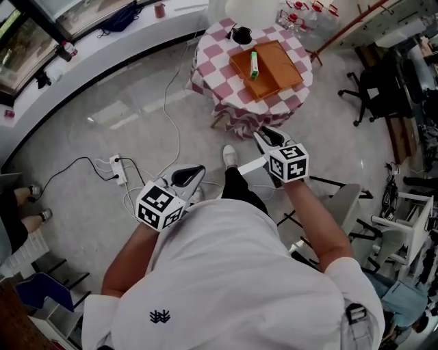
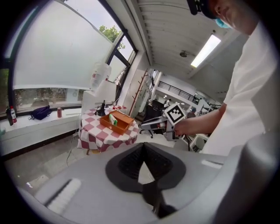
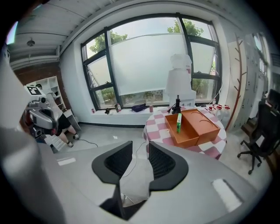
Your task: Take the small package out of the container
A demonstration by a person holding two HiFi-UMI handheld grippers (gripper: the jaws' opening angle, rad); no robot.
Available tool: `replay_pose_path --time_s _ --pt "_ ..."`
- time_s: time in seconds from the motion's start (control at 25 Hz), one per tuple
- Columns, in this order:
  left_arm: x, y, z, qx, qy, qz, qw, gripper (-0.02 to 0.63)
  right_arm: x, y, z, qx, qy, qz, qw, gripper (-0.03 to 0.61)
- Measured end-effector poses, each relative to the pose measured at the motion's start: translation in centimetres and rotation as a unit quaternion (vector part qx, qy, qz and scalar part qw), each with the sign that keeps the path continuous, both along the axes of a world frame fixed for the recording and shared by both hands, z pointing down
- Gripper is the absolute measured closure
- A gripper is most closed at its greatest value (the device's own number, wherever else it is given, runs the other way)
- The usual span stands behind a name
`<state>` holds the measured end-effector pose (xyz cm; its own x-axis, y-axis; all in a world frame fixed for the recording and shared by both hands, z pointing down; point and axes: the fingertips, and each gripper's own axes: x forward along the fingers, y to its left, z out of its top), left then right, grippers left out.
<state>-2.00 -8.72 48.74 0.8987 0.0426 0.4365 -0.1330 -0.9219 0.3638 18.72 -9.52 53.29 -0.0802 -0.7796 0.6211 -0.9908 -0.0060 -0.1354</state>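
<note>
An orange open container (image 1: 274, 72) lies on a round table (image 1: 226, 41) with a red and white checked cloth, a few steps ahead of me. A small green and white package (image 1: 254, 65) stands upright in its left half, also visible as the package (image 3: 179, 122) in the container (image 3: 197, 127) and the package (image 2: 113, 119) in the container (image 2: 120, 121). My left gripper (image 1: 198, 171) is held near my waist, its jaws (image 2: 143, 144) shut and empty. My right gripper (image 1: 261, 135) points toward the table, far short of it, and its jaws (image 3: 140, 143) stand open with nothing between them.
A power strip (image 1: 118, 169) with trailing cables lies on the floor at left. A black office chair (image 1: 373, 89) stands right of the table. A black item (image 1: 241, 34) and several bottles (image 1: 301, 14) sit on the table's far side. Another person's feet (image 1: 34, 205) show at the left edge.
</note>
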Motion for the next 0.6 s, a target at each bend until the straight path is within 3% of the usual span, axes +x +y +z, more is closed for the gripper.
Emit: replay_pose_path --time_s 0.12,0.24,0.6 --pt "1.3 -2.8 0.1 -0.02 -0.003 -0.045 0.9988 0.558 4.0 -3.9 1.4 -0.006 0.005 0.002 1.0 0.471" --pt "3.0 -5.9 -0.8 -0.006 -0.008 -0.082 0.9966 0.558 8.1 -7.7 3.2 -0.017 0.003 0.012 1.0 0.46" --pt "8.9 -11.4 -2.0 0.019 -0.032 -0.131 0.9907 0.558 17.0 -17.3 8.3 -0.049 0.005 0.022 0.999 0.419"
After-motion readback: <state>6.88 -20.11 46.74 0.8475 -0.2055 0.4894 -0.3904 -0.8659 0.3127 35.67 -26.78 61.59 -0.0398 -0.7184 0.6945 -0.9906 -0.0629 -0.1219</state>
